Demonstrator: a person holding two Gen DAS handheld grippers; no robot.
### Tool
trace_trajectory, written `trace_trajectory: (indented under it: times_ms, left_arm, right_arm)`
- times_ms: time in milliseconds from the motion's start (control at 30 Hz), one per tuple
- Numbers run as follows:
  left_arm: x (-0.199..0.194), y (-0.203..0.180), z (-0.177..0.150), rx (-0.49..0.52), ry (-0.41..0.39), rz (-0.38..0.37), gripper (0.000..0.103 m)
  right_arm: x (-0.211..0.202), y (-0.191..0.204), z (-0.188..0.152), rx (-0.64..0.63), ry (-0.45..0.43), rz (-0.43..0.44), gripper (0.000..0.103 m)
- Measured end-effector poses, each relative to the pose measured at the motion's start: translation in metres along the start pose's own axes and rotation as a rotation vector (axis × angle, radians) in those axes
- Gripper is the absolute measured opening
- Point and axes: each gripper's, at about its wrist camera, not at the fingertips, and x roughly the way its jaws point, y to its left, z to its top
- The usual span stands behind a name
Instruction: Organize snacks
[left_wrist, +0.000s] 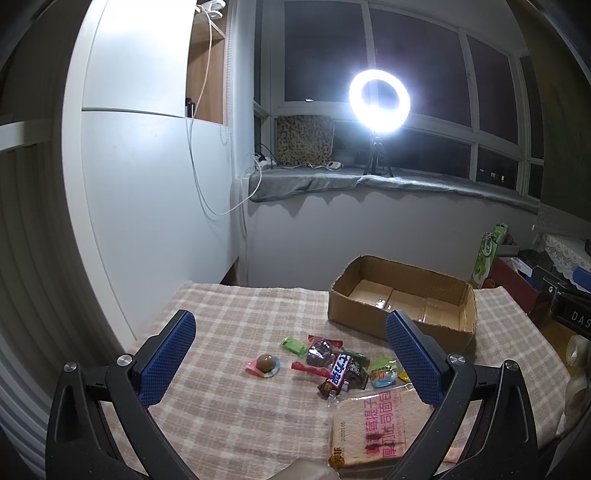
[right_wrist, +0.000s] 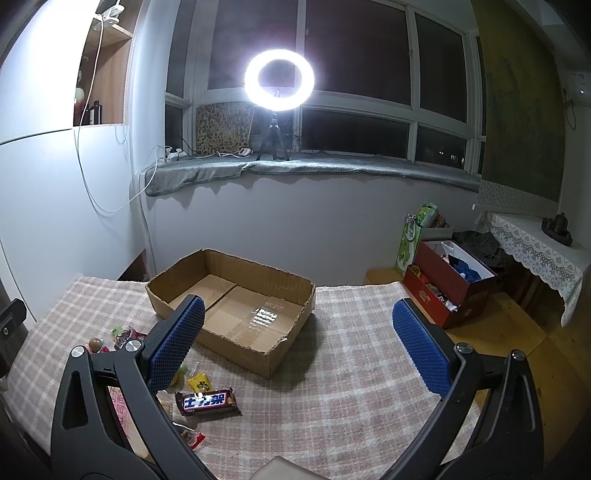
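A pile of wrapped snacks lies on the checked tablecloth (left_wrist: 229, 317): a brown chocolate bar (left_wrist: 341, 373) (right_wrist: 207, 401), a round brown sweet (left_wrist: 265, 363) (right_wrist: 95, 344), a green candy (left_wrist: 293, 345), a yellow packet (right_wrist: 199, 382) and a flat bread pack (left_wrist: 373, 428). An empty cardboard box (left_wrist: 402, 302) (right_wrist: 236, 306) stands behind them. My left gripper (left_wrist: 291, 332) hovers open above the pile. My right gripper (right_wrist: 299, 319) is open too, over the box's near right corner, with nothing between its fingers.
A white cabinet (left_wrist: 147, 184) stands at the left. A ring light (right_wrist: 279, 79) on a tripod glares from the windowsill. To the right, on the floor, are a red box (right_wrist: 448, 284), a green bag (right_wrist: 415, 236) and a lace-covered table (right_wrist: 535, 243).
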Motion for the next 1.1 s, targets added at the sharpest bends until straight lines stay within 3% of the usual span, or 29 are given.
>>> trace_trajectory:
  times_ms: [1100]
  left_arm:
    - [-0.0008,-0.0038,0.001,0.001,0.004,-0.006,0.102]
  right_arm:
    - [-0.0006,0.0012,-0.0001,-0.003,0.01,0.004,0.103]
